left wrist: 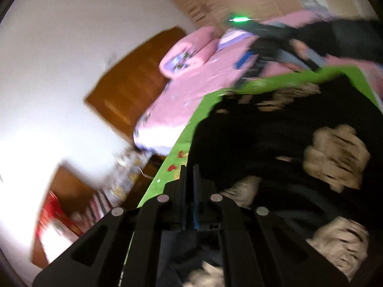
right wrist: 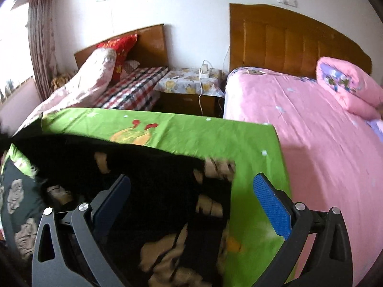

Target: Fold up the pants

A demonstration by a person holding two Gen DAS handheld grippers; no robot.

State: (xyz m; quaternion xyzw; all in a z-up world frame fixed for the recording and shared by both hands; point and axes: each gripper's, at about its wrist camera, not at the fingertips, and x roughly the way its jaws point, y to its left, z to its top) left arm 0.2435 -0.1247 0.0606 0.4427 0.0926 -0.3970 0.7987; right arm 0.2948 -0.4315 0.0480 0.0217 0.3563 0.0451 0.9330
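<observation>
— Right wrist view: what is seen, largest thing first?

— A pink bed [right wrist: 323, 148] with a wooden headboard [right wrist: 294, 40] is seen to the right of the green cloth [right wrist: 182, 129], and a second bed with a checked sheet [right wrist: 134, 88] is seen beyond the cloth's far left corner. A nightstand [right wrist: 189, 83] is set between the two beds.

— And the green cloth itself?

— It is spread over a raised surface and printed with a cartoon figure. The pants [right wrist: 148, 191], black with tan patches, are laid on its near left part, with their far edge rumpled and blurred.

— How is the right gripper [right wrist: 191, 198] held?

— Its jaws are spread wide above the pants and the cloth. Nothing is gripped; the blue pad [right wrist: 273, 208] is seen over bare green cloth, the other finger over the black fabric.

— What is shown from the left wrist?

— Much is smeared by blur. The pants [left wrist: 275, 148] are seen right of the green cloth [left wrist: 189, 129], and the pink bed [left wrist: 191, 86] beyond it. The right gripper [left wrist: 249, 67] is seen at the cloth's far edge.

— And the left gripper [left wrist: 190, 179]?

— Its jaws are pressed together. Dark fabric lies close by its tips, but whether any is pinched cannot be told.
</observation>
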